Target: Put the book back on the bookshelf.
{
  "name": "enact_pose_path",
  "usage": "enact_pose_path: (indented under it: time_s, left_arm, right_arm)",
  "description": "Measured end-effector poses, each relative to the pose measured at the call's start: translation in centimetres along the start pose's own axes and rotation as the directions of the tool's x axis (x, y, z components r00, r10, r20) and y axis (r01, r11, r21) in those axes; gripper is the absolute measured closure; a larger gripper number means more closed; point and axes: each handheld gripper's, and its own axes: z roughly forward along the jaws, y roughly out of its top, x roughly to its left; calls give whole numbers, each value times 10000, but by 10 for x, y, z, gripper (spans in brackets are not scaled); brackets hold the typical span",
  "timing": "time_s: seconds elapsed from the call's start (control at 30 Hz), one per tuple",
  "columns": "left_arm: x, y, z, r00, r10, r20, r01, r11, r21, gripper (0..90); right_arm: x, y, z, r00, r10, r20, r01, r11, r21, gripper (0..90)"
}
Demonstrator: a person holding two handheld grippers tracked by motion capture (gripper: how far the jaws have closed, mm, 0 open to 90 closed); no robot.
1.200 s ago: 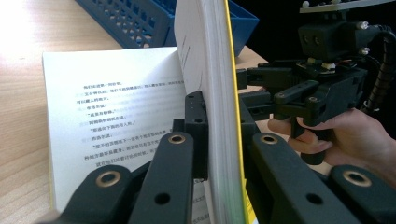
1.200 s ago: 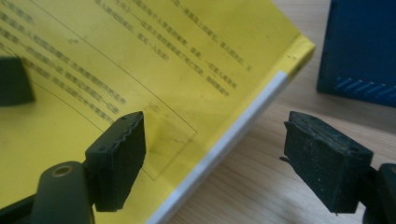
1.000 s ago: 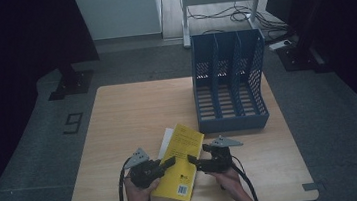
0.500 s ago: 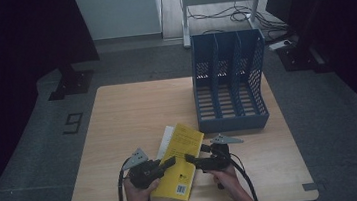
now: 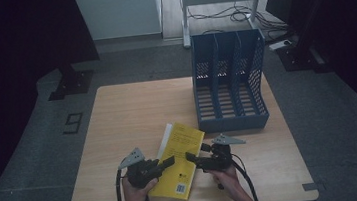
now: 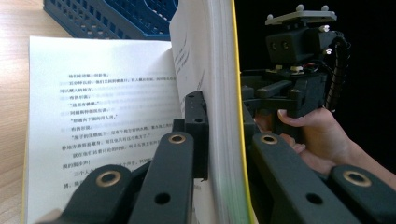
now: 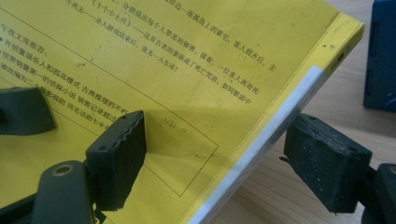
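A thick paperback book with a bright yellow cover lies near the bottom centre of the high view, on the near half of a pale wooden table. A blue perforated plastic file rack with three slots stands upright in the right centre of that frame, just beyond the book's far end and apart from it.

Two hands enter from the bottom edge. The left gripper is clamped on the book: in the left gripper view one black jaw sits inside against a printed white page and the other outside the yellow cover, pinching the thick block of pages between them. The right gripper has its jaws spread wide and has just been closing; in the right gripper view one pad hovers over the back cover while the other sits beyond the book's white spine, so the book is between them but not yet pressed.

The book's long axis runs diagonally in the high view, from lower centre up toward the rack, with the barcode end nearest the person. Its back cover faces upward.

To do this step well, I judge the right jaws should close squarely across the spine before the left lets go, so the open pages do not flop and the book does not twist.
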Motion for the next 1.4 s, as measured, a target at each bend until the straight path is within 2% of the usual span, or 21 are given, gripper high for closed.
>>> enact_pose_path:
  time_s: [0.33, 0.53, 0.8, 1.23, 1.4]
  left_arm:
    - [2, 1, -3, 9991, -89, 409, 88, 10000, 8, 828]
    - [3, 1, -3, 9982, -78, 587, 78, 10000, 0, 828]
    - [7, 1, -4, 9980, -153, 620, 155, 9999, -26, 828]
    - [10, -1, -3, 9981, -258, 558, 255, 9997, 70, 827]
    - [11, -1, -3, 9978, -306, 583, 300, 9995, 114, 828]
  right_arm:
    - [3, 3, -8, 9995, -303, 105, 308, 9986, -433, 246]
    - [5, 7, -17, 9988, -490, 37, 491, 9946, -910, 284]
    - [8, 10, -23, 9950, -983, 145, 993, 9893, -1073, 302]
    - [7, 9, -24, 9927, -1144, 369, 1180, 9862, -1157, 398]
    - [5, 8, -25, 9942, -1053, 204, 1070, 9871, -1192, 403]
